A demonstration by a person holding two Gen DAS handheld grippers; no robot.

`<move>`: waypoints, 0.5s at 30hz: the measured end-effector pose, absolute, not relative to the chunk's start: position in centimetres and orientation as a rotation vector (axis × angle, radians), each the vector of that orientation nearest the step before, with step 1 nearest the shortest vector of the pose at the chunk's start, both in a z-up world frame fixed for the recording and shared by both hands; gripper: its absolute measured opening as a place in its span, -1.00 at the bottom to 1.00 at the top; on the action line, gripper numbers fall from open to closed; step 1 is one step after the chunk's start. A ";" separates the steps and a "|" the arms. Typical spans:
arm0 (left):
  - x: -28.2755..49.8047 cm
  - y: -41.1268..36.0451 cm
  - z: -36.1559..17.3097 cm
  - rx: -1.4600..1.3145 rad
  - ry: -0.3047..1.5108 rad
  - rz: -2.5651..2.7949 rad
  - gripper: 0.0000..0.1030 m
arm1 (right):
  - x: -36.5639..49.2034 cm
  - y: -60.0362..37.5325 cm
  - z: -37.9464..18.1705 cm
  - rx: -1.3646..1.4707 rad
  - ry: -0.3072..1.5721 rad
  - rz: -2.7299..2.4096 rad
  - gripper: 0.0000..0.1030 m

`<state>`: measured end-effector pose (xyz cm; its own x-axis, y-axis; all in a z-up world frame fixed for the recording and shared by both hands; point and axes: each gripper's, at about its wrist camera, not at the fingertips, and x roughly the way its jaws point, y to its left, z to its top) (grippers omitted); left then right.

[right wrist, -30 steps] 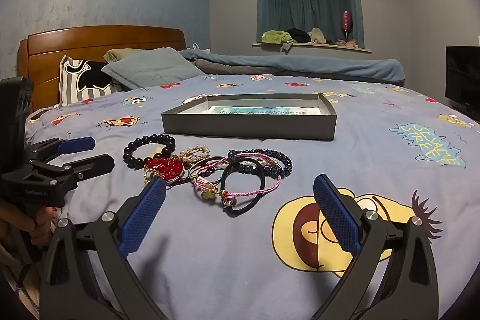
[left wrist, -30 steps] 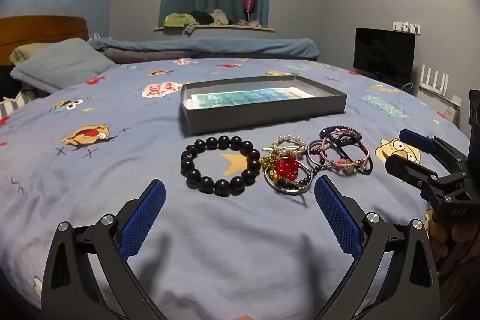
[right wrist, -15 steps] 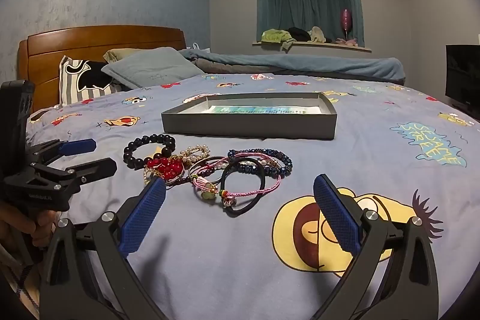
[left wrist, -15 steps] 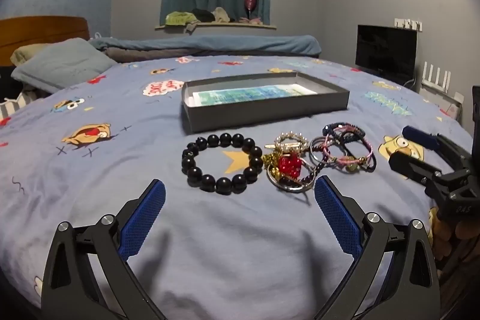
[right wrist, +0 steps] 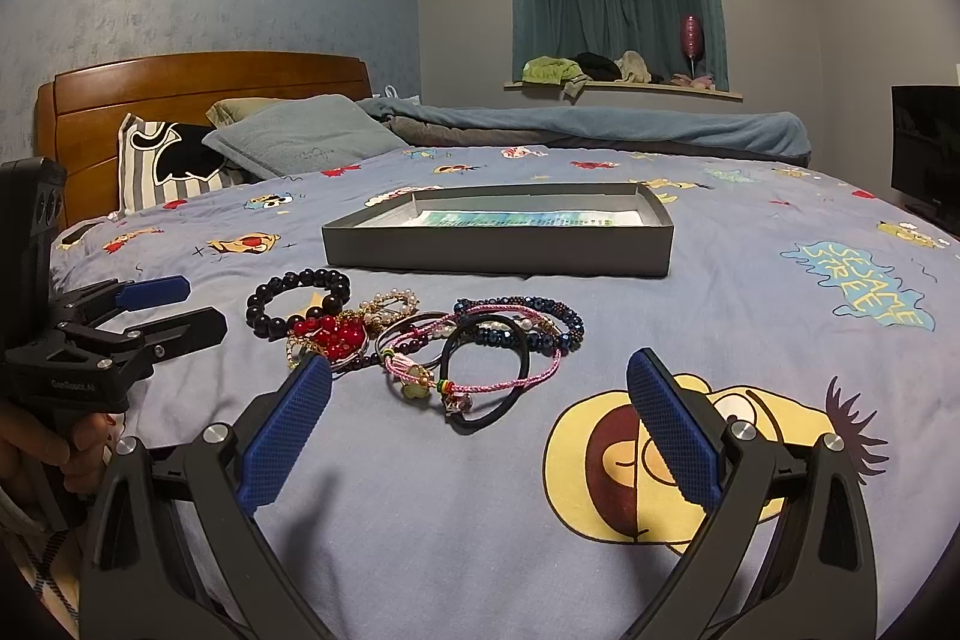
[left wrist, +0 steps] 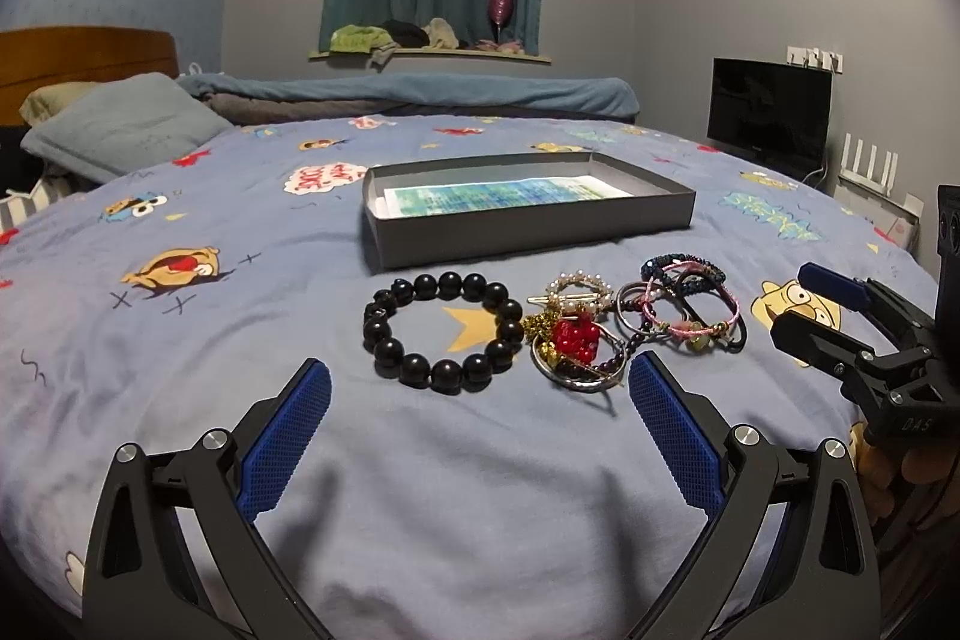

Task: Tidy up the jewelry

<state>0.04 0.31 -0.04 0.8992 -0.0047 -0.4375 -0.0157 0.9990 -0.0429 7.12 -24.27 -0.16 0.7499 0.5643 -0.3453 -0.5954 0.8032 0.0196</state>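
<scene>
Jewelry [left wrist: 558, 328] sits untouched before the grey box [left wrist: 528, 220]. Left gripper [left wrist: 480, 436] has crept nearer the black bead bracelet [left wrist: 444, 331]; both it and the right gripper [right wrist: 480, 430] gape empty, so sorting hasn't begun

Between the left gripper's [left wrist: 480, 400] wide-spread jaws lay a bracelet [left wrist: 443, 331] of glossy black beads, beside a shiny metal bangle [left wrist: 576, 376]. Its pads [left wrist: 285, 439] looked like rough, textured blue rubber on matt black plastic. Beyond the jaws sat a matt grey cardboard tray [left wrist: 528, 226] on a soft printed cotton bedspread [left wrist: 180, 340].
</scene>
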 end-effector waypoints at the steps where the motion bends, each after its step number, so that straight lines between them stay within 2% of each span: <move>1: 0.1 0.3 0.0 -0.046 0.453 0.005 0.92 | 7.1 -24.3 -0.2 -0.093 0.347 0.635 0.89; 15: 0.1 0.4 0.0 -0.045 0.456 0.008 0.92 | 7.1 -24.6 -0.2 -0.081 0.348 0.638 0.89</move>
